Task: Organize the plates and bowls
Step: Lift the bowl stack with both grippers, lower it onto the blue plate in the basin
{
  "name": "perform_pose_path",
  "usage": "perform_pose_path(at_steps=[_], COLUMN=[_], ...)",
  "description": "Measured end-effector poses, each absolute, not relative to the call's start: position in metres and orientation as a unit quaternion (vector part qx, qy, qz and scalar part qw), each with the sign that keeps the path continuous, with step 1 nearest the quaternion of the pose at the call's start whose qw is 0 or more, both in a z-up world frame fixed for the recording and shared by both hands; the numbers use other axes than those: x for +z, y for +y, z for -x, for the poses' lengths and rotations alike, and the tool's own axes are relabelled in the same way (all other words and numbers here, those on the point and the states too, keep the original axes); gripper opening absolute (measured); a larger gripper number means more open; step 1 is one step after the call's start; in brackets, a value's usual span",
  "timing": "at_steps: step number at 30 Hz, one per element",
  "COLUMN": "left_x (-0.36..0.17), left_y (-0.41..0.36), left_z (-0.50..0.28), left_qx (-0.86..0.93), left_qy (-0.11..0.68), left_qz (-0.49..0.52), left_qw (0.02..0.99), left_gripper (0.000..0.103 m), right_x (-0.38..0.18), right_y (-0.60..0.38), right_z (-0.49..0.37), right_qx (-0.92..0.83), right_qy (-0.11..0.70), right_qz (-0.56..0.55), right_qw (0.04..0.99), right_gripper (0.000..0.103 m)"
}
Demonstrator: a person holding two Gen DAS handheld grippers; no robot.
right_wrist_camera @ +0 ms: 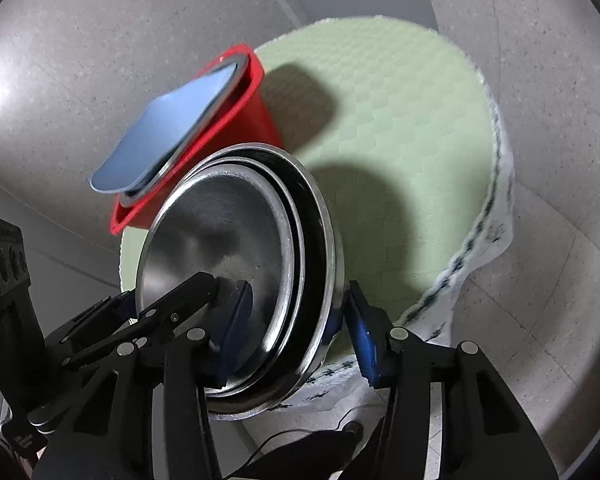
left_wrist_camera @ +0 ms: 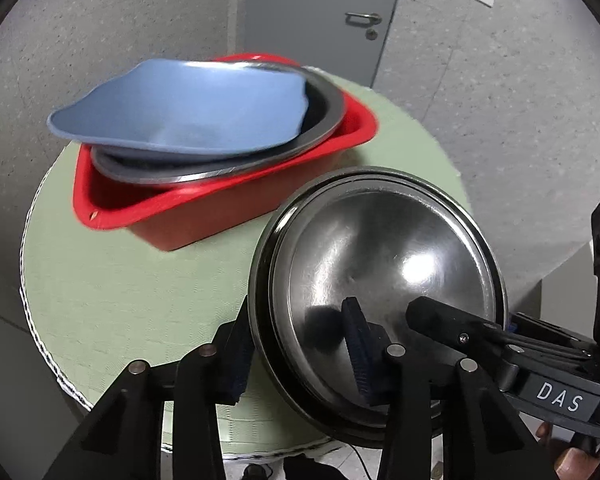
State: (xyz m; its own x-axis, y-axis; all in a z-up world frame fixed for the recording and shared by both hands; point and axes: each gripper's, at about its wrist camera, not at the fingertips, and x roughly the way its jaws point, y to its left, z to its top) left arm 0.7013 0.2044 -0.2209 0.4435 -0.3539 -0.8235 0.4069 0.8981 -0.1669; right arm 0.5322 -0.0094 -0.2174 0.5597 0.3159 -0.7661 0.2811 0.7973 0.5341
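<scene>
A: The left gripper [left_wrist_camera: 300, 354] straddles the near rim of the nested stack of shiny steel bowls [left_wrist_camera: 380, 264], one finger inside and one outside; whether its pads press is unclear. The right gripper [right_wrist_camera: 296, 328] straddles the stack's rim the same way.

B: And where does the stack sit?

A: Tilted at the near edge of the round table under a pale green checked cloth [left_wrist_camera: 112, 280], just beside the red plastic tub [left_wrist_camera: 204, 208], which holds a steel plate [left_wrist_camera: 324, 120] and a blue plate [left_wrist_camera: 180, 108].

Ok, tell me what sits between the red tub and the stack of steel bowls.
Nothing: only bare green tablecloth lies between the red tub and the steel bowls in the left wrist view.
</scene>
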Motion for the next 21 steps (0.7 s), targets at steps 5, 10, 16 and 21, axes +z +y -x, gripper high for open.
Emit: perform_pose_path(at_steps=[5,10,16,21], left_x=[-0.190,-0.146,-0.120,-0.123], left_y=[0.196,0.199,0.233,0.267], left_z=[-0.707,-0.729,-0.786,-0.839], left_qx=[-0.250,-0.262,-0.259,-0.239], left_qy=[0.463,0.424,0.400,0.407], left_qz=[-0.018,-0.014,-0.005,-0.008], left_qw=[0.850,0.867,0.879,0.882], left_gripper=[0.037,0.037,0.037,0.037], right_x=[-0.187,-0.148,-0.125,-0.121], right_y=[-0.025,-0.027,-0.012,0.018], right_z=[-0.524,-0.537,-0.589,-0.643], right_qx=[0.000,-0.003,0.018,0.027], right_qy=[0.444,0.417,0.399,0.406], right_qz=[-0.326,-0.317,-0.334,-0.324], right_qw=[0.835,0.852,0.854,0.854], right_gripper=[0.048,0.048,0.048,0.048])
